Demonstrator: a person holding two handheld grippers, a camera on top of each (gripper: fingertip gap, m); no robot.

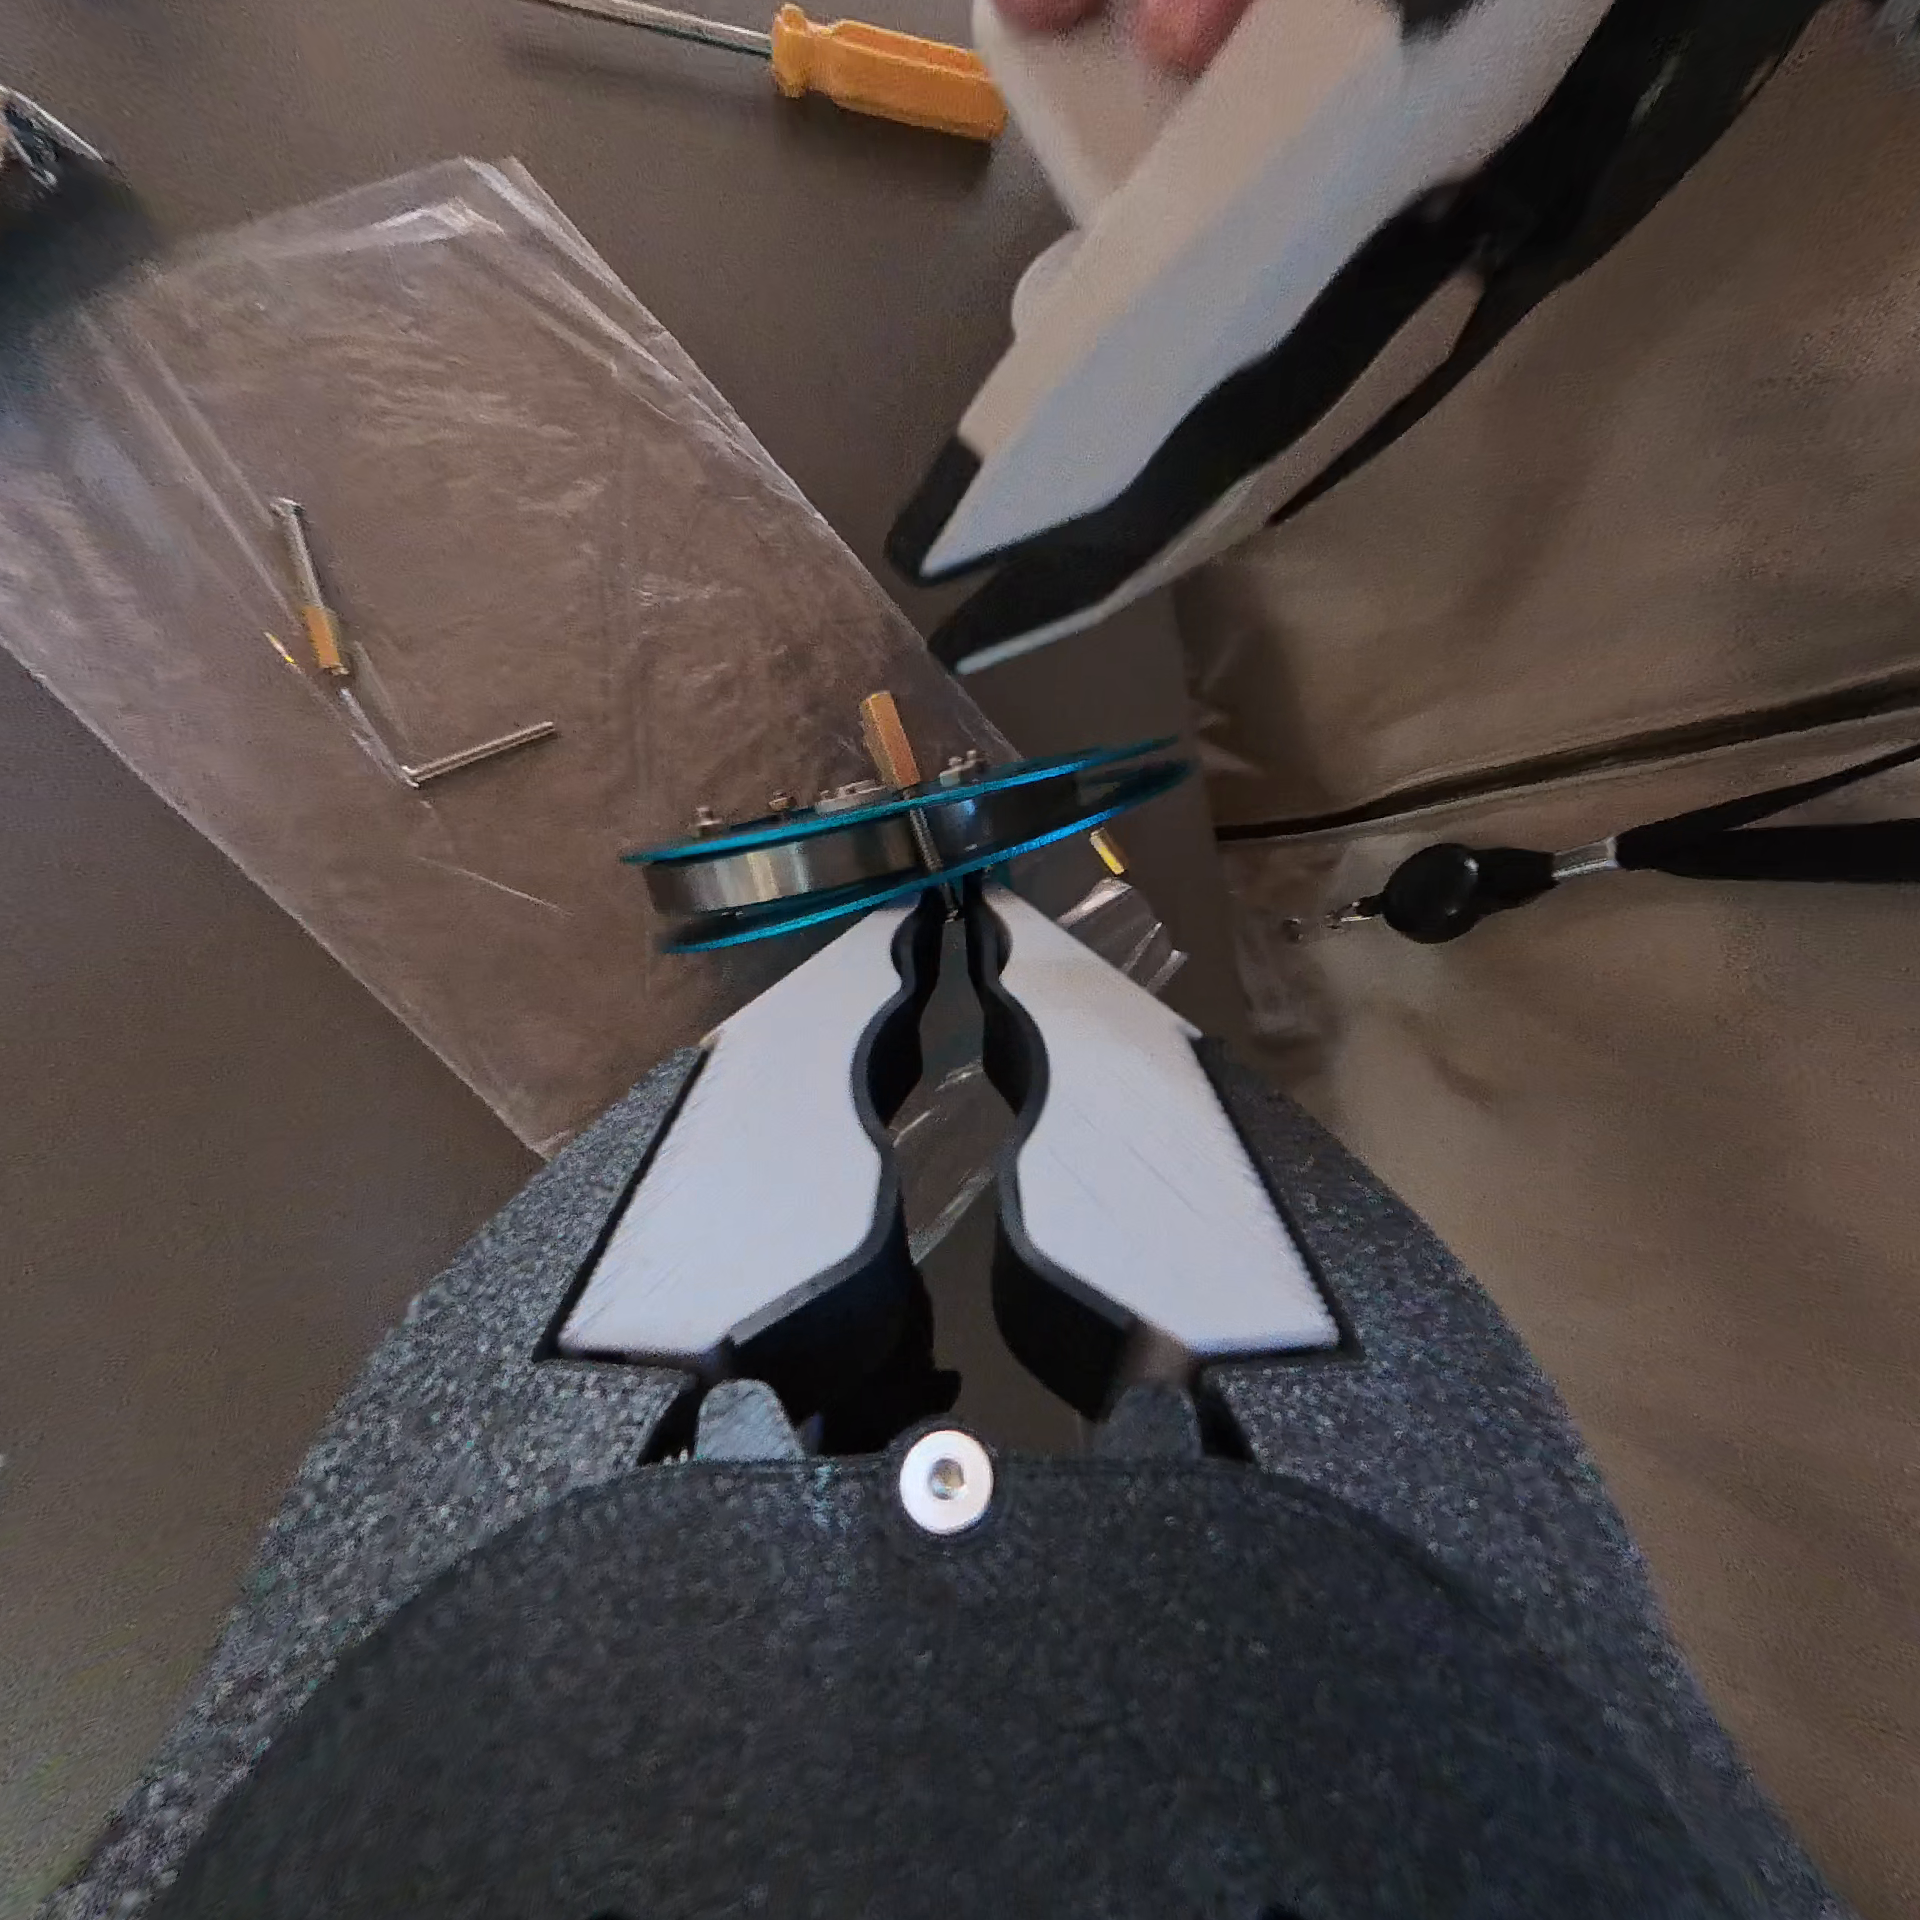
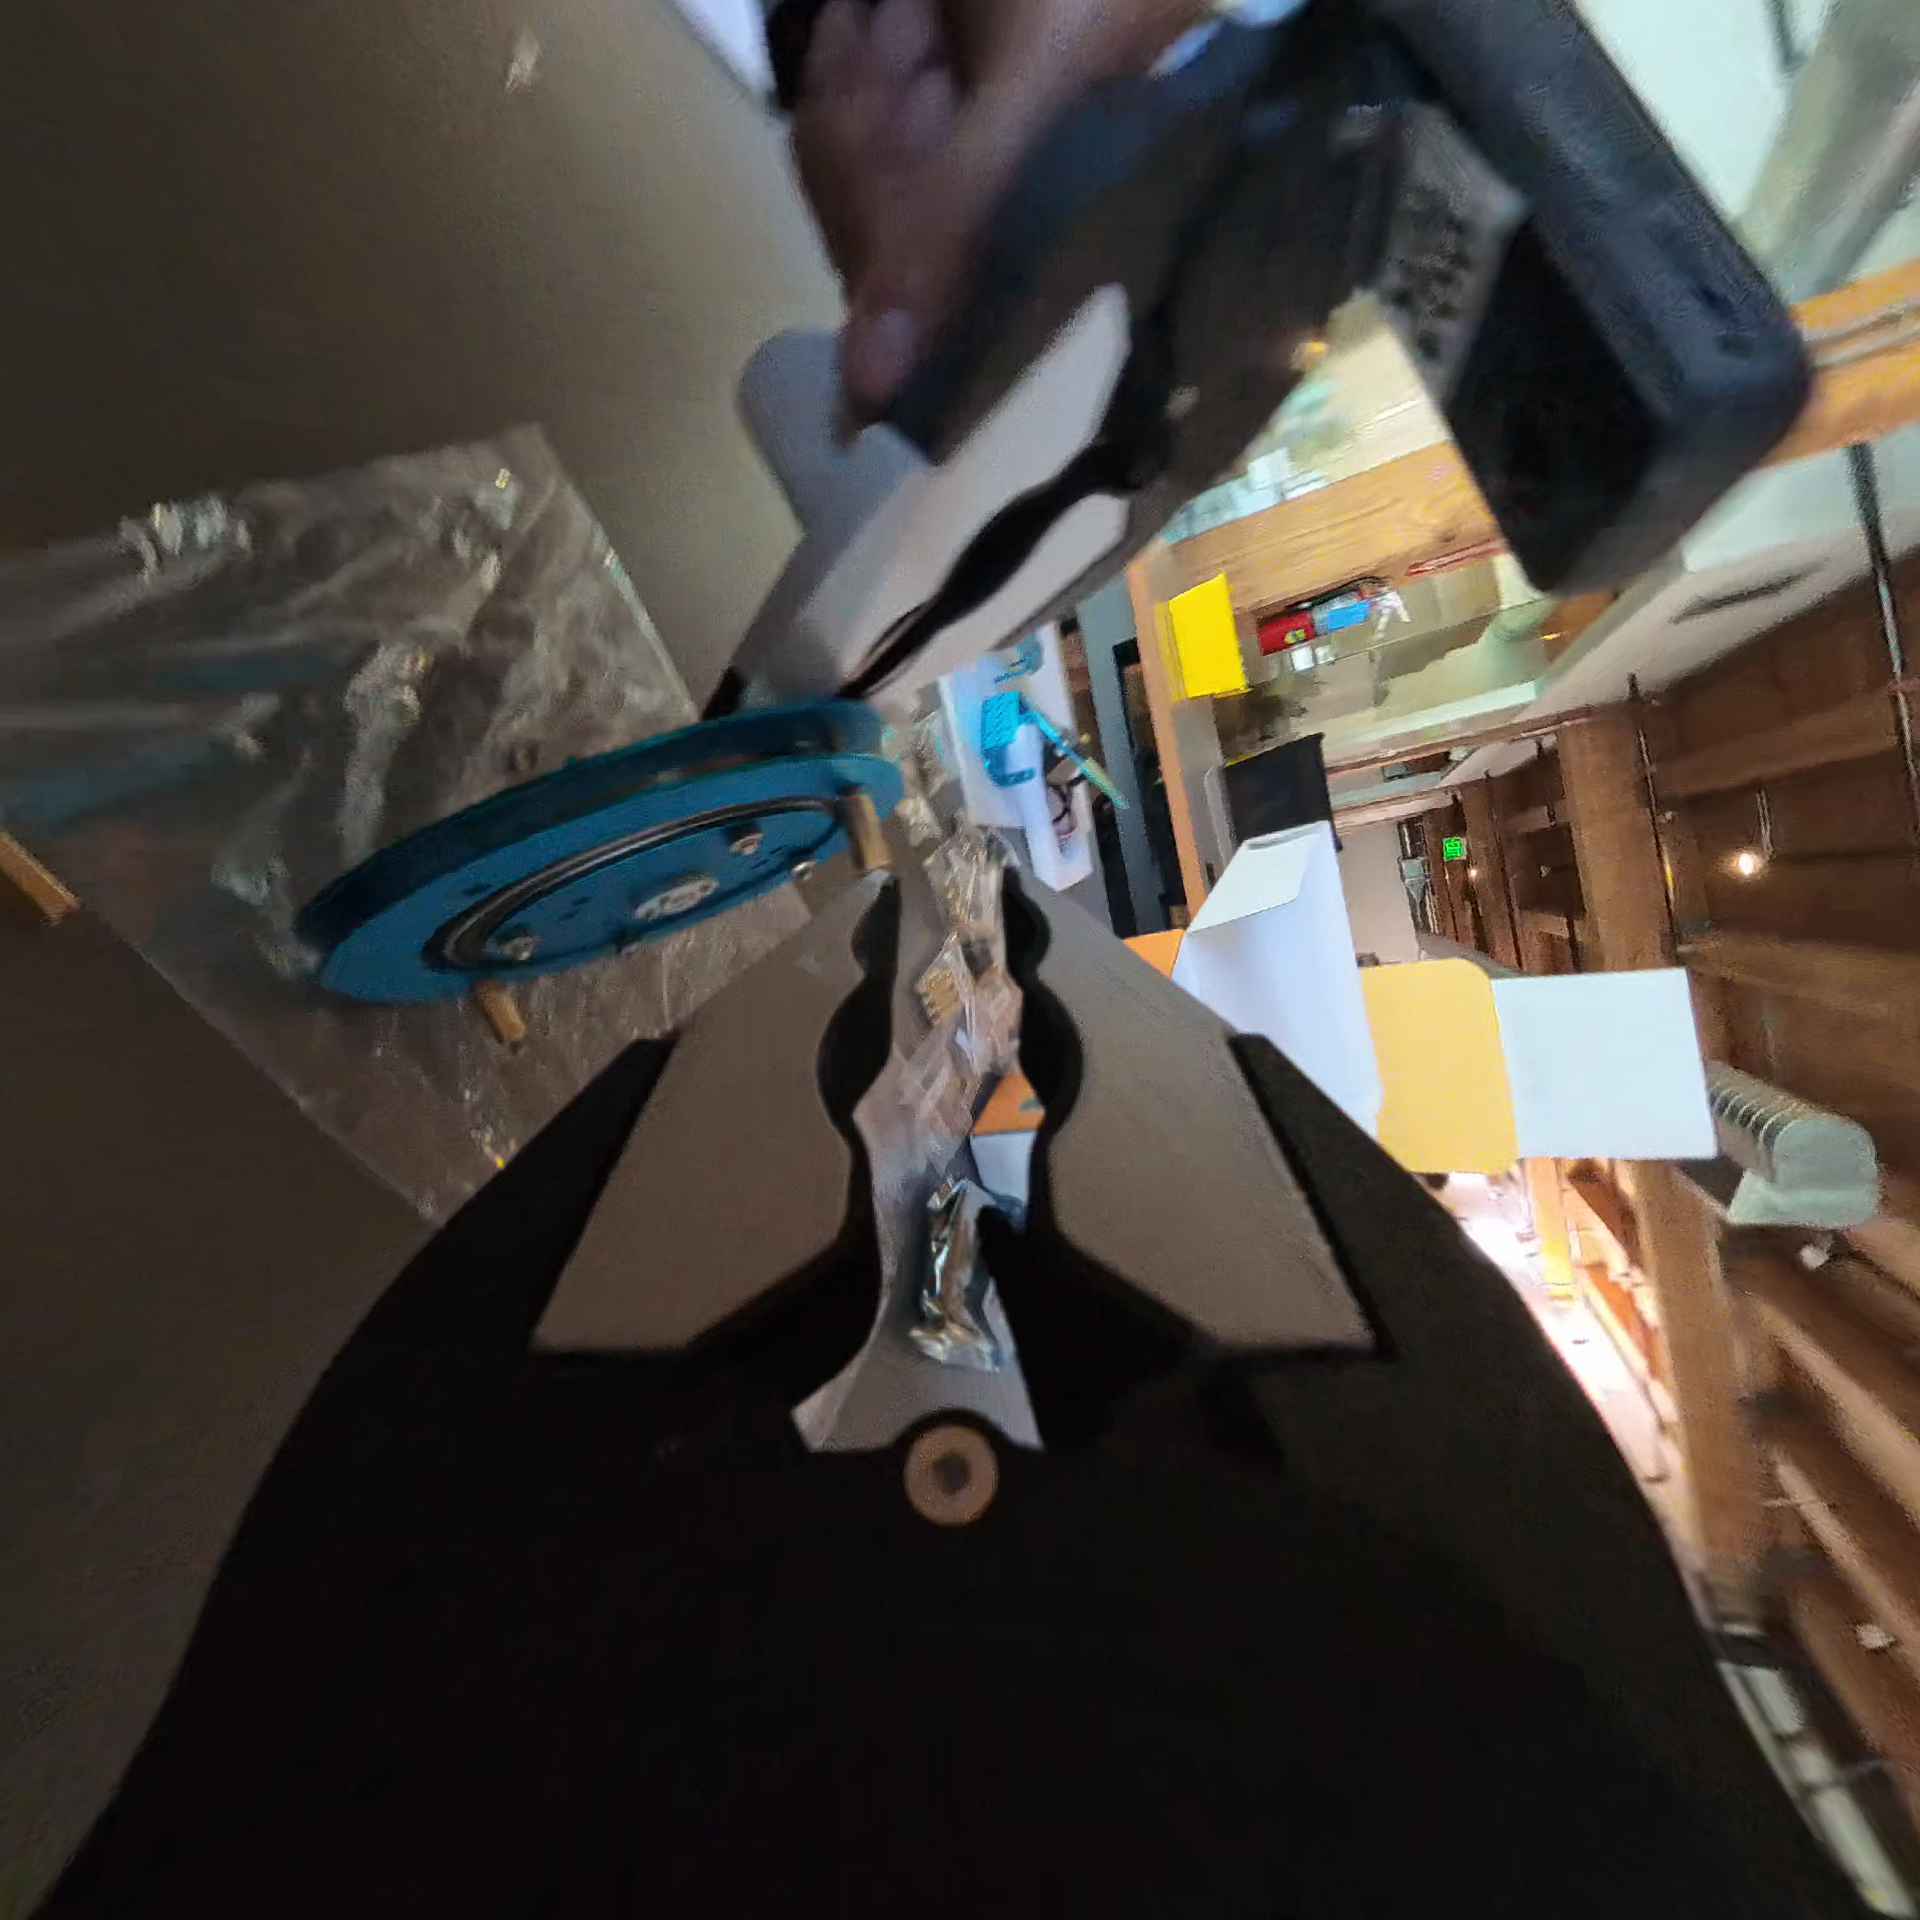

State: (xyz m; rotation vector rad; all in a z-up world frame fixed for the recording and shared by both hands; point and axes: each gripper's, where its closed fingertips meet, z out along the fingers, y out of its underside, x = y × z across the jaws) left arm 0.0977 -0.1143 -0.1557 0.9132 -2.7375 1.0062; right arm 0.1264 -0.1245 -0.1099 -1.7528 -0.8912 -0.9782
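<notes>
1. The left gripper (image 1: 951,906) has its jaws pinched nearly together on the edge of a blue disc assembly (image 1: 894,842): two thin blue plates with a steel ring between them and brass standoffs through them.
2. The disc is held up off the bench (image 1: 208,1195), edge-on in the left wrist view; in the right wrist view its flat blue face (image 2: 603,862) shows, tilted, with small screws and a centre fitting.
3. The right gripper (image 2: 951,914) has its jaws a narrow gap apart with nothing between them; its tips sit just right of the disc rim, not touching it.
4. In the left wrist view the right gripper (image 1: 935,592) shows above and right of the disc, blurred.
5. Under the disc lies a clear plastic bag (image 1: 436,582) on the bench, with a hex key (image 1: 478,753) and a small brass-tipped pin (image 1: 312,592) on it.
6. A screwdriver with an orange handle (image 1: 883,73) lies farther off on the bench.
7. A person's tan jacket (image 1: 1558,1143) fills the right side, with a black lanyard clip (image 1: 1455,878).
8. Beyond the right gripper stand white and yellow cartons (image 2: 1455,1049) and wooden shelves (image 2: 1766,935); any print there is too blurred to make out.
</notes>
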